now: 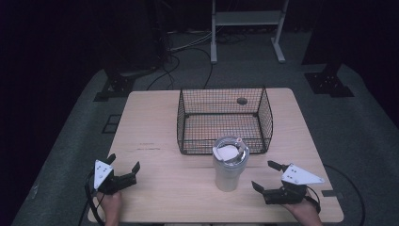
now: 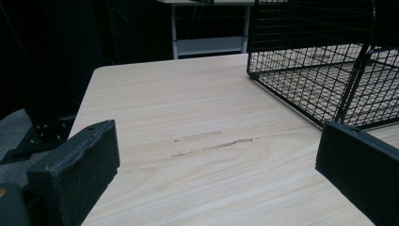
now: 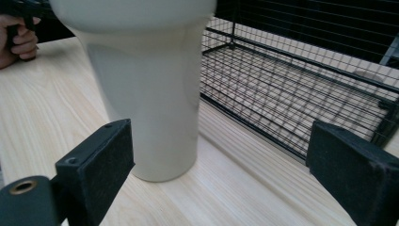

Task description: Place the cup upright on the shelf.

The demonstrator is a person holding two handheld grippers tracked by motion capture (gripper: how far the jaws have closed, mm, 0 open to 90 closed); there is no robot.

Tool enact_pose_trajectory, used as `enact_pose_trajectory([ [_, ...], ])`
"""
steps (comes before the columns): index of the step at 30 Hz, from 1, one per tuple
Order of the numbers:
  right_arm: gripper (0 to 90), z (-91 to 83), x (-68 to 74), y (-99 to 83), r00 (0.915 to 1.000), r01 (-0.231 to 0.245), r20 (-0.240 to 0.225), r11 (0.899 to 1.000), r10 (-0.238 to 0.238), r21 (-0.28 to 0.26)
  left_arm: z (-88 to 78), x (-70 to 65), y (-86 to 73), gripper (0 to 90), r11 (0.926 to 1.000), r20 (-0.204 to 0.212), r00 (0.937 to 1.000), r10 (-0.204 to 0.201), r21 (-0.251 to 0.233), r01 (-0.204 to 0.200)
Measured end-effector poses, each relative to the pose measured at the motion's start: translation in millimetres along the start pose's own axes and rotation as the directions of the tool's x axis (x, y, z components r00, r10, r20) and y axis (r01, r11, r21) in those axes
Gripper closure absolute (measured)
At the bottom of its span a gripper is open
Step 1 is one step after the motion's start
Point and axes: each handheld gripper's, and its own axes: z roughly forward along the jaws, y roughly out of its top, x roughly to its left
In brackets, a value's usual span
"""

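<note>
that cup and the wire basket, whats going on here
A person sits at a wooden table with a two-jaw gripper in each hand. Both grippers are open and hold nothing. The right gripper is aimed at a pale lidded tumbler that stands upright just in front of a black wire basket, whose floor looks bare. The left gripper rests apart at the table's left side. Nothing has been picked up yet.
</note>
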Motion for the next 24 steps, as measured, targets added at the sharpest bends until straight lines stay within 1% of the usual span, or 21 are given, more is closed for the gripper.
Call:
enact_pose_trajectory([
  [4, 7.4, 4.3, 4.5, 1.9, 0.9998, -0.004, -0.018, 1.000, 0.004, -0.004, 0.1, 0.0, 0.0, 0.0, 1.0000, 0.000, 1.0000, 0.000, 0.000, 0.000],
  [7, 7.4, 8.4, 8.4, 3.1, 0.9989, -0.013, -0.044, 1.000, 0.012, -0.016, 0.0, 0.0, 0.0, 0.0, 1.0000, 0.000, 1.0000, 0.000, 0.000, 0.000],
  [8, 7.4, 9.9, 9.7, 3.5, 0.9989, -0.008, -0.047, 1.000, 0.007, -0.016, 0.0, 0.0, 0.0, 0.0, 1.0000, 0.000, 1.0000, 0.000, 0.000, 0.000],
  [12, 7.3, 15.7, 14.6, 5.2, 0.9974, -0.012, -0.072, 1.000, 0.010, -0.028, 0.0, 0.0, 0.0, 0.0, 1.0000, 0.000, 1.0000, -0.001, -0.001, 0.001],
  [15, 5.3, 20.3, 17.9, 6.6, 0.9957, -0.012, -0.092, 0.999, 0.009, -0.030, 0.0, 0.2, 0.0, 0.0, 1.0000, -0.001, 1.0000, -0.001, -0.002, 0.001],
  [24, 2.5, 34.8, 25.3, 10.6, 0.9923, -0.031, -0.121, 0.999, 0.026, -0.036, -0.1, 0.2, -0.1, 0.0, 1.0000, 0.000, 1.0000, -0.002, -0.004, 0.002],
])
